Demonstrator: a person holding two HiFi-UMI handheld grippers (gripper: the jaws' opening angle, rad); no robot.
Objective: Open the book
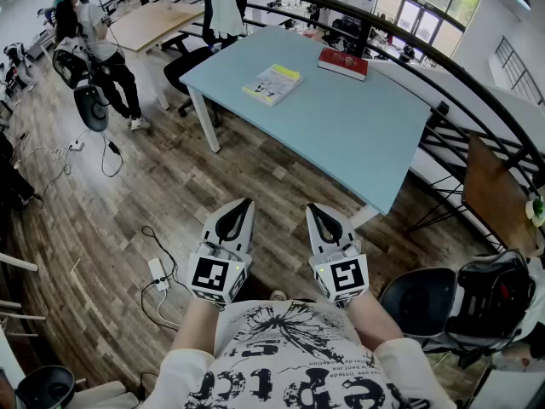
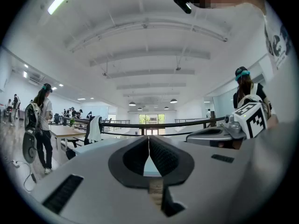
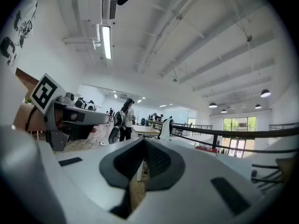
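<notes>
A book with a yellow and white cover [image 1: 272, 83] lies shut on the light blue table [image 1: 358, 135], near its far left side. A red book [image 1: 343, 62] lies shut at the table's far edge and also shows small in the right gripper view, red book [image 3: 206, 149]. My left gripper [image 1: 245, 203] and right gripper [image 1: 312, 208] are held side by side close to my body, over the wooden floor, well short of the table. Both point level toward it. The left gripper [image 2: 149, 140] has its tips touching with nothing between them, and so does the right gripper [image 3: 144, 141].
A black railing [image 1: 409, 32] curves behind the table. A black office chair [image 1: 192, 62] stands at the table's left end, with a person [image 1: 94, 41] standing further left. A power strip with cables [image 1: 159, 273] lies on the floor. Another chair [image 1: 421, 301] and a backpack [image 1: 498, 296] are at my right.
</notes>
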